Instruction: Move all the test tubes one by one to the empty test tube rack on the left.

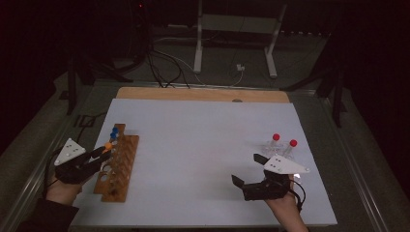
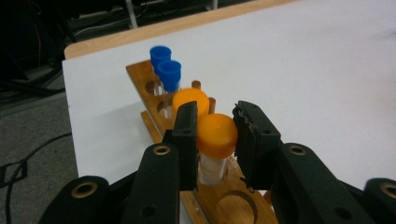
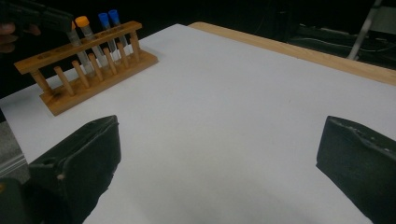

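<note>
A wooden tube rack (image 1: 118, 164) stands at the table's left. It holds two blue-capped tubes (image 2: 169, 74) and an orange-capped tube (image 2: 190, 101) at its far end. My left gripper (image 2: 217, 114) is shut on the cap of a second orange-capped tube (image 2: 216, 136), whose lower end sits in a rack hole. In the high view this gripper (image 1: 106, 152) reaches the rack from the left. My right gripper (image 1: 247, 169) hovers low over the table's right front, jaws wide open and empty (image 3: 219, 154). Two red-capped tubes (image 1: 284, 144) lie just beyond it.
Several rack holes (image 2: 236, 205) nearer to me are free. White sheet (image 1: 203, 145) covers the table, with a wooden edge (image 1: 203, 94) at the back. Cables and a stand's metal legs (image 1: 198, 53) are on the floor behind the table.
</note>
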Demonstrator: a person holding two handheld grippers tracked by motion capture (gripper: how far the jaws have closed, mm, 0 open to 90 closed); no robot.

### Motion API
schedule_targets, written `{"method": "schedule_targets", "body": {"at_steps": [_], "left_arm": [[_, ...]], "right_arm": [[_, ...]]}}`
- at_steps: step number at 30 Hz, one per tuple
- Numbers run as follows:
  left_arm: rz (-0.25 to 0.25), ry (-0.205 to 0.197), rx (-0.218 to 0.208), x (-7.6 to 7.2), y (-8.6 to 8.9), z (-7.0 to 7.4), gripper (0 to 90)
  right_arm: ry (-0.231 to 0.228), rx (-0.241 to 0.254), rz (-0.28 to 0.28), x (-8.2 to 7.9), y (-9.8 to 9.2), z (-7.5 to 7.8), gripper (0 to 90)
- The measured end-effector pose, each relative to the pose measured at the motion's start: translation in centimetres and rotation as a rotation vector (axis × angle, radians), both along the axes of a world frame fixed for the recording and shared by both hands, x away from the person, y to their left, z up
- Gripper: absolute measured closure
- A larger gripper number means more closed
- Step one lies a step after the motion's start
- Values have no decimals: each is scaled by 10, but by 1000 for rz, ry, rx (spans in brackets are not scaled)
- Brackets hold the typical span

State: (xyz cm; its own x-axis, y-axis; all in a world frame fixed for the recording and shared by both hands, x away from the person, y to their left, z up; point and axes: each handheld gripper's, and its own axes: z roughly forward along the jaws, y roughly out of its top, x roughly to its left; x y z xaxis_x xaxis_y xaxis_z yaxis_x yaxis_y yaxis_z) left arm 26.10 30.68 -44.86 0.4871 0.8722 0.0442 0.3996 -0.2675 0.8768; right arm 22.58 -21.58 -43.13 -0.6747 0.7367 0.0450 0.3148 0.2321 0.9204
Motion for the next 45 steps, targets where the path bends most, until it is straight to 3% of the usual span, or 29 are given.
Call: {"method": "schedule_targets", "body": {"at_steps": [7, 12, 17, 23, 27, 34, 40, 45], "left_arm": [[-23, 8, -7, -3, 1, 1, 691], [-46, -26, -40, -12, -4, 16, 413], [-129, -47, -107, -23, -20, 30, 192], [-254, -20, -123, -29, -54, 37, 38], [-330, -14, -131, -31, -76, 32, 18], [-427, 16, -122, -31, -101, 14, 18], [-460, 27, -130, -31, -108, 4, 18], [-440, 30, -113, -31, -110, 1, 18]], "right_arm": [[3, 4, 2, 1, -1, 0, 0], [-6, 13, -5, 1, -5, 2, 0], [-22, 22, -24, 0, -13, 6, 0], [-57, 44, -86, 3, -34, 15, 0], [-77, 17, -147, 9, -51, 15, 0], [-64, -25, -245, 22, -79, 9, 0], [-42, -34, -354, 30, -110, 5, 0], [16, -55, -417, 38, -127, -11, 43]]}}
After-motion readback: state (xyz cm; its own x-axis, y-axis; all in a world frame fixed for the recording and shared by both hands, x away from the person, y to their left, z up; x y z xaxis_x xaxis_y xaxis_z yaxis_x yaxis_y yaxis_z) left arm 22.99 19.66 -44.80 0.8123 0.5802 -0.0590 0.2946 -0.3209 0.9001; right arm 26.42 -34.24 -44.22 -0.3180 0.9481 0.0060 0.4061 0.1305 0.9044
